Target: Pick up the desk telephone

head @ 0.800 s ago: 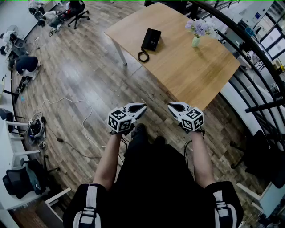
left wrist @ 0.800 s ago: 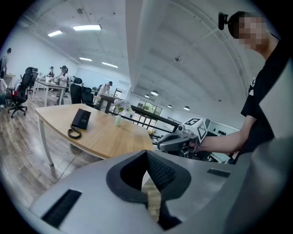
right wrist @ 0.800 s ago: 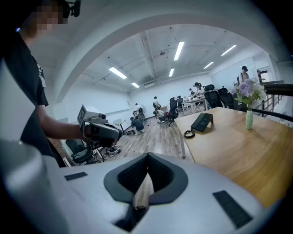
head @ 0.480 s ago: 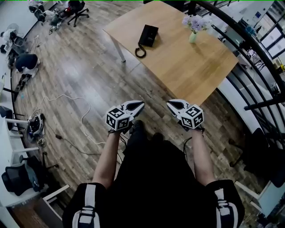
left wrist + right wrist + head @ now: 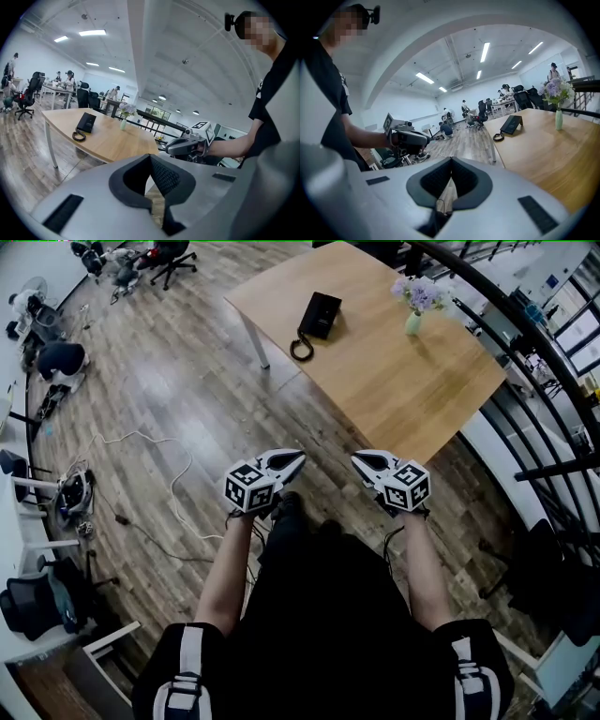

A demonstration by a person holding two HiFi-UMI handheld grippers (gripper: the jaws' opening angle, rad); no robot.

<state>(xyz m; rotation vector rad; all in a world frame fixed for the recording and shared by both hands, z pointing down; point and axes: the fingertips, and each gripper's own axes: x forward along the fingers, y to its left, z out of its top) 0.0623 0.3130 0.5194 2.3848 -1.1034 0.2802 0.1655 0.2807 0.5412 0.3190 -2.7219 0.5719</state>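
Note:
A black desk telephone (image 5: 320,315) with a coiled cord (image 5: 301,349) lies near the far left edge of a light wooden table (image 5: 412,390). It also shows in the left gripper view, telephone (image 5: 86,123), and in the right gripper view, telephone (image 5: 511,124). My left gripper (image 5: 289,463) and right gripper (image 5: 366,462) are held side by side in front of my body, well short of the table. Both are shut with nothing between their jaws. In each gripper view the other one appears: right gripper (image 5: 176,146), left gripper (image 5: 421,138).
A vase of purple flowers (image 5: 415,301) stands on the table's far side. A dark curved railing (image 5: 525,352) runs along the right. Cables (image 5: 169,488) trail over the wooden floor, with office chairs (image 5: 164,256) and gear along the left wall.
The table and telephone have shifted slightly in the head view as my head moved. Both grippers stay shut and level in front of me.

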